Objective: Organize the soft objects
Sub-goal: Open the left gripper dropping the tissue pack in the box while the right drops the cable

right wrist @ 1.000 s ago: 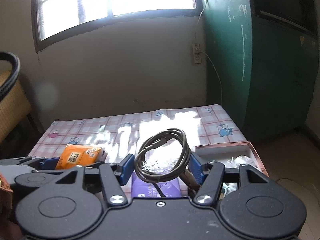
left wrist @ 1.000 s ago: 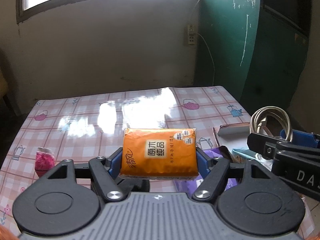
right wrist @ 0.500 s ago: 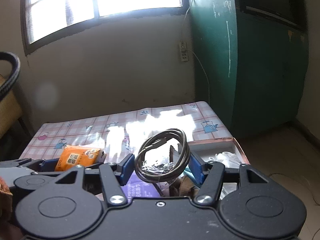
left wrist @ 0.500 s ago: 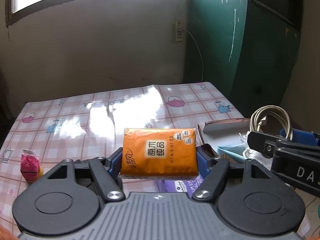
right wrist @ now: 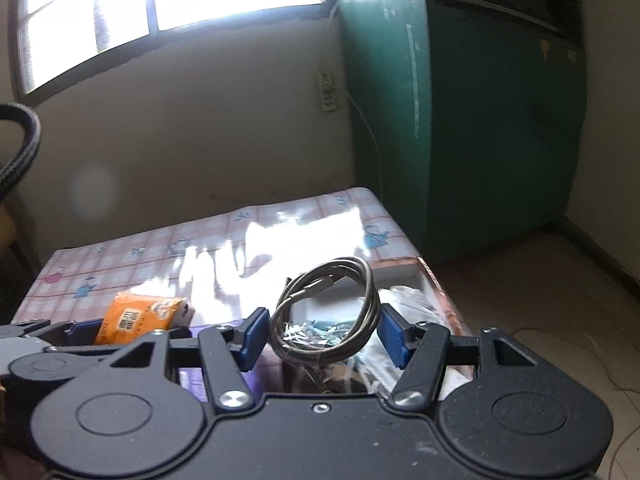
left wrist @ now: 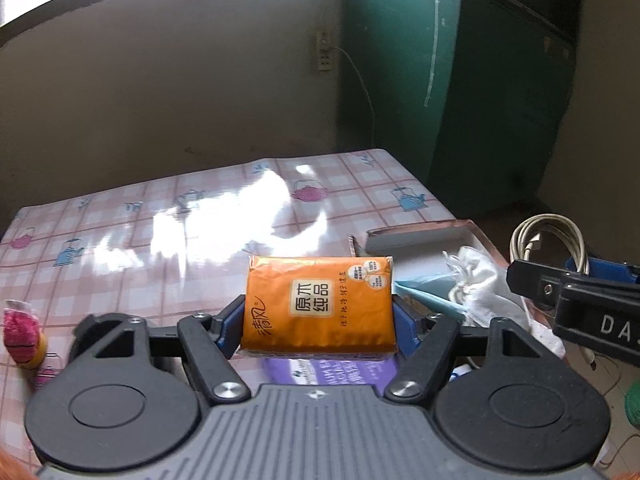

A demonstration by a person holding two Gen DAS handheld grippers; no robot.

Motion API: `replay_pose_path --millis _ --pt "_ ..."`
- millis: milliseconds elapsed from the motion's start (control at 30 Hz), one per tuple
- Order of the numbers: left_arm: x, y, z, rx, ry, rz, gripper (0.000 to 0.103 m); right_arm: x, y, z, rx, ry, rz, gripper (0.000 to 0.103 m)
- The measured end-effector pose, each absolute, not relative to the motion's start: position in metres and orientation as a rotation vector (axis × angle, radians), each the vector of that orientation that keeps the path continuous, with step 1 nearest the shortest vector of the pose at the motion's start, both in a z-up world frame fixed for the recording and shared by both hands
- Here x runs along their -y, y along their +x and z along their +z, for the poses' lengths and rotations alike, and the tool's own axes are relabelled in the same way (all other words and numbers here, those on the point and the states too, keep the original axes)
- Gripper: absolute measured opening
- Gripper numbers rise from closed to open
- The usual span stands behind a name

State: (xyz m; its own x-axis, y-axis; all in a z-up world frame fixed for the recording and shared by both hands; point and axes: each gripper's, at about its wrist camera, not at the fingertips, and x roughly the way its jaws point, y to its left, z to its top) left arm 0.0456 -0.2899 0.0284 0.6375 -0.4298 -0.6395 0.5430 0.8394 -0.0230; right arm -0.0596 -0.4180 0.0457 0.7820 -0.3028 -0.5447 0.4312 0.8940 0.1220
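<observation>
My left gripper [left wrist: 319, 314] is shut on an orange tissue pack [left wrist: 320, 304], its blue pads pressing both short ends. It hangs over a purple packet [left wrist: 328, 372] near the table's front right. My right gripper [right wrist: 322, 330] is shut on a coiled grey cable [right wrist: 328, 312], held upright between the blue pads. Below and ahead of it lies an open cardboard box [right wrist: 436, 284] with white cloth [left wrist: 480, 280] and a pale blue item [left wrist: 428, 292] inside. In the right wrist view the orange tissue pack [right wrist: 140, 318] shows at the left.
The table [left wrist: 160, 220] has a pink checked oilcloth with teapot prints. A small pink and yellow item [left wrist: 22, 336] lies at its left edge. A green cabinet [right wrist: 480, 120] stands to the right, past the table's end. A wall with a window lies behind.
Both grippers have shifted toward the right with their loads, so the box with the white cloth has come further into view. Neither grip has altered.
</observation>
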Motion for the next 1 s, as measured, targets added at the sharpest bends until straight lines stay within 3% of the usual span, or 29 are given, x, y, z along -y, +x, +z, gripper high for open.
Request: replay_pose_path --millis 467,867,967,1000 --pt "0.325 0.03 0.012 -0.697 0.205 -0.673 0.074 0.461 -0.074 0.02 -0.593 0.311 -0.486 0.072" --pt "0.35 0.034 -0.002 -0.718 0.211 -0.725 0.074 0.481 -0.088 0.007 -0.575 0.351 -0.567 0.081" --pt "0.358 0.032 -0.004 -0.727 0.182 -0.786 0.076 0.486 -0.098 0.014 -0.535 0.348 -0.61 0.081" --pt "0.36 0.032 -0.004 -0.729 0.162 -0.823 0.081 0.487 -0.1 0.016 -0.525 0.345 -0.616 0.081"
